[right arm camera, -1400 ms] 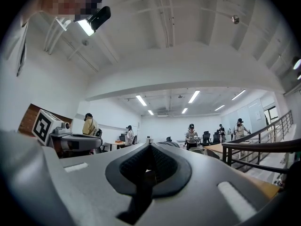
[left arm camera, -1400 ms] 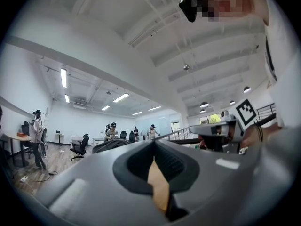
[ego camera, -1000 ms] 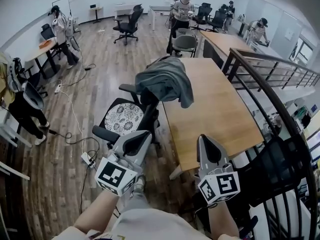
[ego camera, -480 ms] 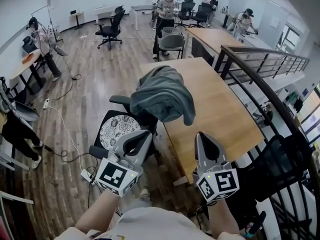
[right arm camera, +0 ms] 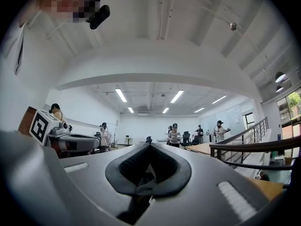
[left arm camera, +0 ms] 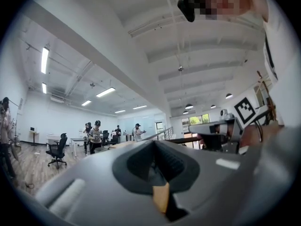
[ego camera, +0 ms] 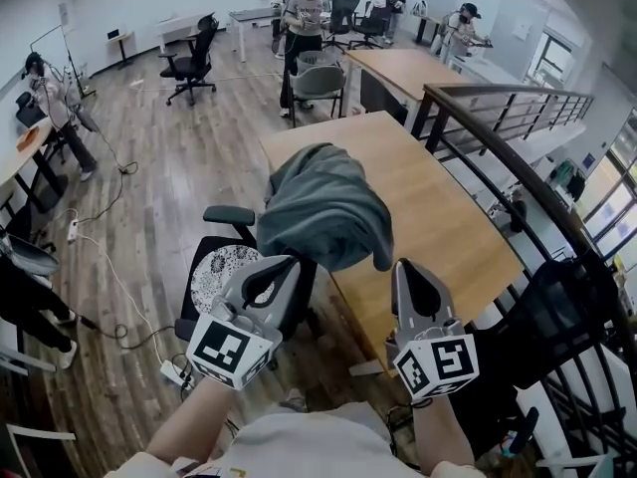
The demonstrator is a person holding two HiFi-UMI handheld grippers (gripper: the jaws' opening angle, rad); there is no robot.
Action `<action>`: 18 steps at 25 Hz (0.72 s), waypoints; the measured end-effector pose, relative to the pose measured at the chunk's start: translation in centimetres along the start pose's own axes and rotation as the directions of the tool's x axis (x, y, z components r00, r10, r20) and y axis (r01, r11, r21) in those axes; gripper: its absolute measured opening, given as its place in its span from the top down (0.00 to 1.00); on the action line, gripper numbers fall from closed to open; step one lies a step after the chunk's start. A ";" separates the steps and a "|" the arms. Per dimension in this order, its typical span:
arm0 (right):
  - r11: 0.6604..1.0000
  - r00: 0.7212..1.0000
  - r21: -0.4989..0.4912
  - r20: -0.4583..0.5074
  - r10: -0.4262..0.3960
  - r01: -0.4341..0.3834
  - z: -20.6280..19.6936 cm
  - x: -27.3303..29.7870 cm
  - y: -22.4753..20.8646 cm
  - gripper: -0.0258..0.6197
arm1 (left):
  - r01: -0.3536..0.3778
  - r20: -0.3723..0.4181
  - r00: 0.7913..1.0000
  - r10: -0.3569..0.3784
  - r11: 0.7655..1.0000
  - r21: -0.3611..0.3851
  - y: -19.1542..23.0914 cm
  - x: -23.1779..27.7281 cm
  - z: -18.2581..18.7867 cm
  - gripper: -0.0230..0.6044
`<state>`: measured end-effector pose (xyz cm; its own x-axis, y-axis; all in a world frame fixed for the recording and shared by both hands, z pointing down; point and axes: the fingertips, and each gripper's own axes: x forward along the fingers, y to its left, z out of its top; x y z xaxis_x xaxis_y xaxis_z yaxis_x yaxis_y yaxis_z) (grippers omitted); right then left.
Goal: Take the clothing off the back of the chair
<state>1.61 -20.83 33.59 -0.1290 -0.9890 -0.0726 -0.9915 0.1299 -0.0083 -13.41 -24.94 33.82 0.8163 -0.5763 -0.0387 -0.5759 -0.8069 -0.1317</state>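
Loosely, crumpled grey clothing (ego camera: 323, 207) drapes the chair (ego camera: 229, 214) back; left tongs (ego camera: 271, 272) and right tongs (ego camera: 413, 275) closed, empty.

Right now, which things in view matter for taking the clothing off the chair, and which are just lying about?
For the job:
grey clothing, draped over the chair back
chair
left hand-held gripper and right hand-held gripper, both shut and empty

Just around:
wooden table
railing
power strip on the floor
far office chair

Wood-plank floor (ego camera: 149, 197), black chair (ego camera: 221, 275) standing on it, white cable (ego camera: 117, 287), power strip (ego camera: 171, 371) alongside.
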 end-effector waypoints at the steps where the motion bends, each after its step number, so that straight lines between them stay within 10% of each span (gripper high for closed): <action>1: 1.000 1.000 -0.002 -0.001 -0.005 0.005 0.0 0.4 0.0 0.96 | 0.005 0.002 1.000 -0.005 1.000 -0.002 0.4 0.3 0.0 0.96; 18: 0.995 0.994 0.015 0.050 0.094 -0.095 1.0 3.8 -3.9 0.96 | -0.045 -0.016 0.999 0.045 0.999 -0.020 1.2 6.2 -0.5 0.96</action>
<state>4.99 -25.05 32.32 -0.2204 -0.9676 -0.1228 -0.9745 0.2240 -0.0160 -9.05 -29.56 33.96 0.7891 -0.6136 -0.0292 -0.6127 -0.7827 -0.1096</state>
